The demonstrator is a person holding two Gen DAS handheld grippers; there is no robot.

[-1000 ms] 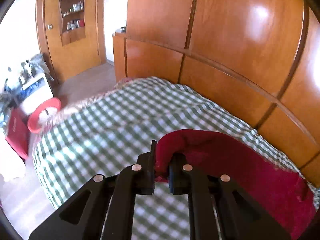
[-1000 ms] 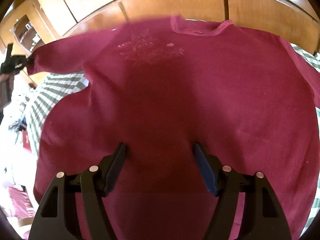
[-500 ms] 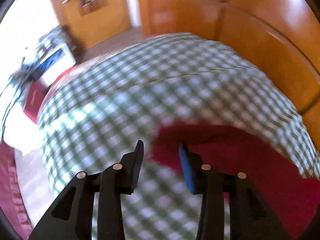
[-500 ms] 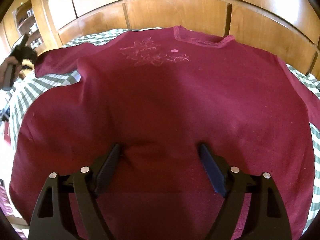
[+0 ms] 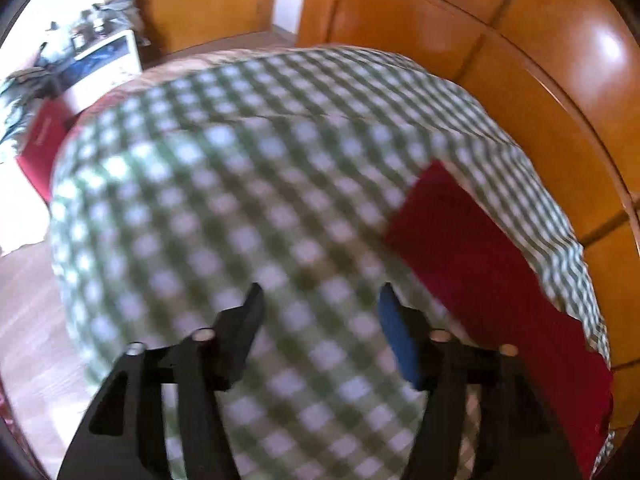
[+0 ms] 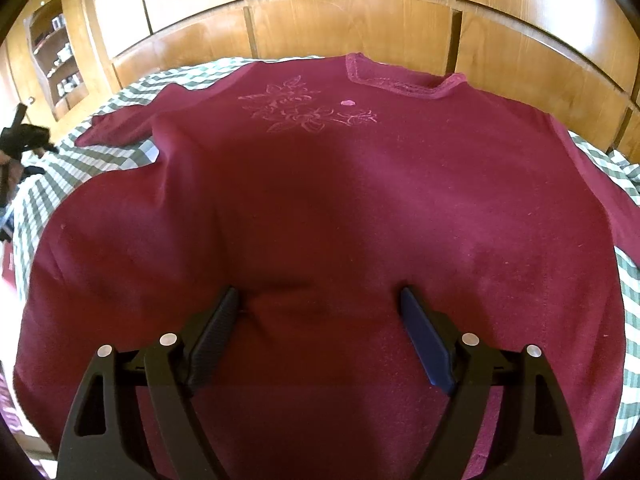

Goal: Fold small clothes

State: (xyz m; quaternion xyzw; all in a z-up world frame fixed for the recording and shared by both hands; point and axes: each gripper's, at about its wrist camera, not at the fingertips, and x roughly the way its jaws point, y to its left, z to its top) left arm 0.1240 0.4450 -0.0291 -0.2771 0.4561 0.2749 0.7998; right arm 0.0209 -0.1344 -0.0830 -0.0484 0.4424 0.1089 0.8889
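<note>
A dark red long-sleeved top (image 6: 360,208) with a pale flower print lies flat, front up, on the green checked bedspread (image 6: 104,152). Its neck points toward the wooden wall. My right gripper (image 6: 320,300) is open and empty, low over the top's lower middle. My left gripper (image 5: 320,296) is open and empty above the bedspread (image 5: 200,200). The top's left sleeve (image 5: 480,264) lies flat on the bedspread to the right of the left gripper. In the right wrist view the left gripper (image 6: 20,136) shows at the far left edge.
Wooden wardrobe panels (image 6: 352,28) rise right behind the bed. A doorway and wooden shelf unit (image 6: 56,60) stand at the far left. On the floor left of the bed are a white box (image 5: 104,64) and a red box (image 5: 44,144).
My left gripper let go of the sleeve, opened wide and drew back to the left. The sleeve now lies flat on the bedspread. The right gripper stayed open over the top.
</note>
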